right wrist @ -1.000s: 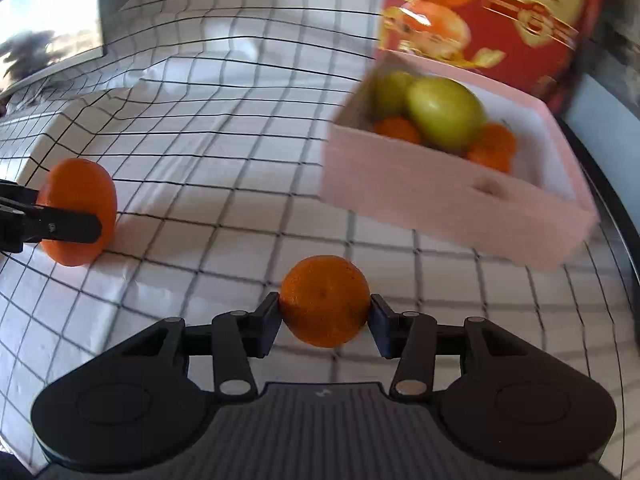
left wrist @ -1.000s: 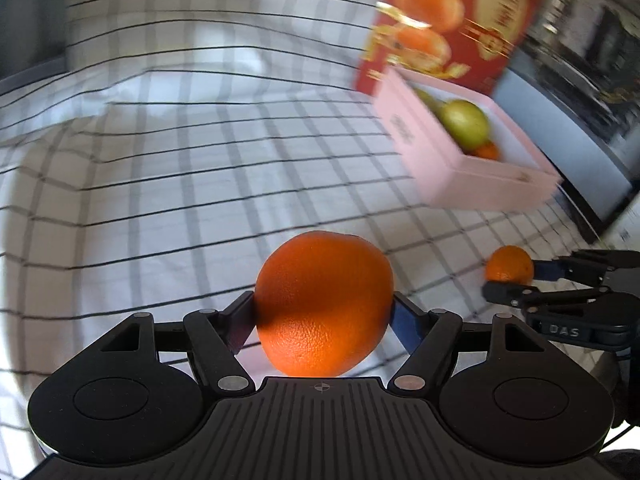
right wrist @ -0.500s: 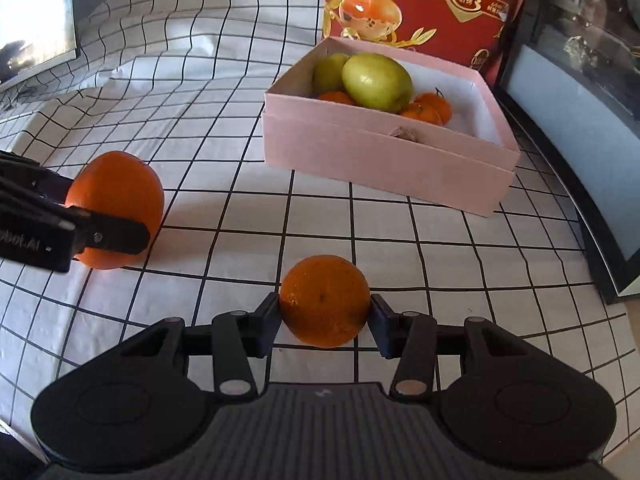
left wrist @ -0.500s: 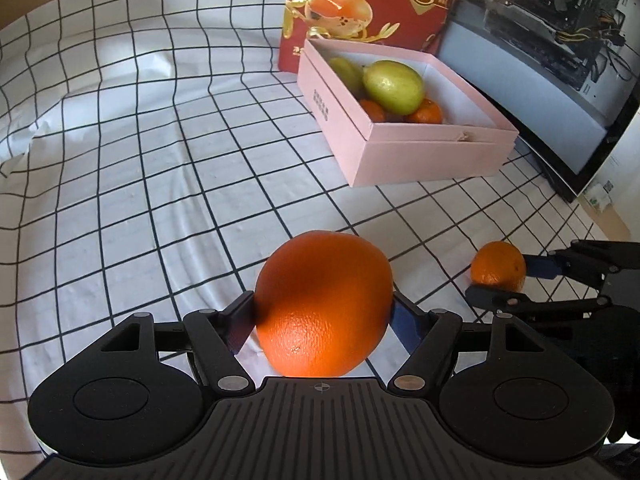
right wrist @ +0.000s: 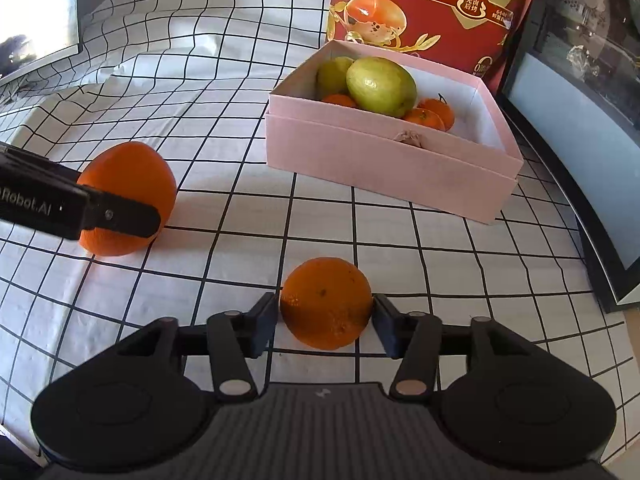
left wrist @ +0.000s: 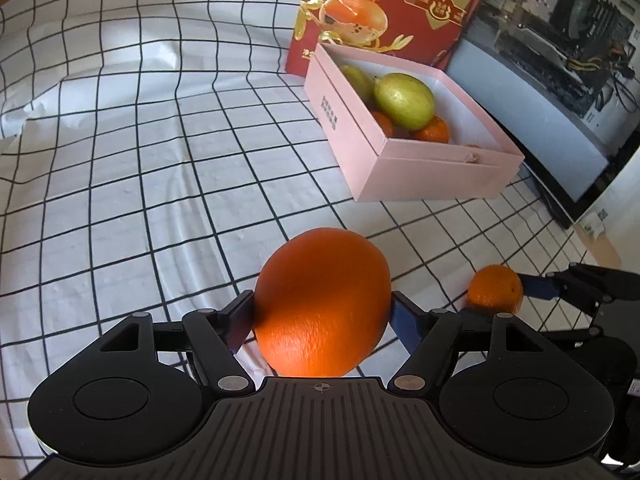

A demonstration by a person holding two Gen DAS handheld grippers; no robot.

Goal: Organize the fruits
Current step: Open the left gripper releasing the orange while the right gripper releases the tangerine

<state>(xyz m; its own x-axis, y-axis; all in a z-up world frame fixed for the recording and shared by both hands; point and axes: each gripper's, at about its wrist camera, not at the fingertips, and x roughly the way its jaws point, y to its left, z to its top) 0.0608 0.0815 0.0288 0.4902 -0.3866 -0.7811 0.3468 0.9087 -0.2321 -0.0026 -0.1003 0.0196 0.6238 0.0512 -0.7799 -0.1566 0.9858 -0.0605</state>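
Centrally, the large orange sits clamped between the pads of the left gripper, both pads pressed against its sides, low over the checked cloth. To its right, the small orange rests on the cloth between the fingers of the right gripper; those jaws are opening, a thin gap shows at each pad, and the fruit is released though still flanked on both sides. Farther off and to the right stands the pink box, open-topped, holding two green fruits and several small mandarins at its left end; its right end is bare white lining. Small dark print runs along one side wall of the box, too small to read. Just behind the box stands a red carton printed with peeled citrus and gold Chinese characters. On the left gripper's arm, seen from the right wrist, white lettering reads "Robot.AI"
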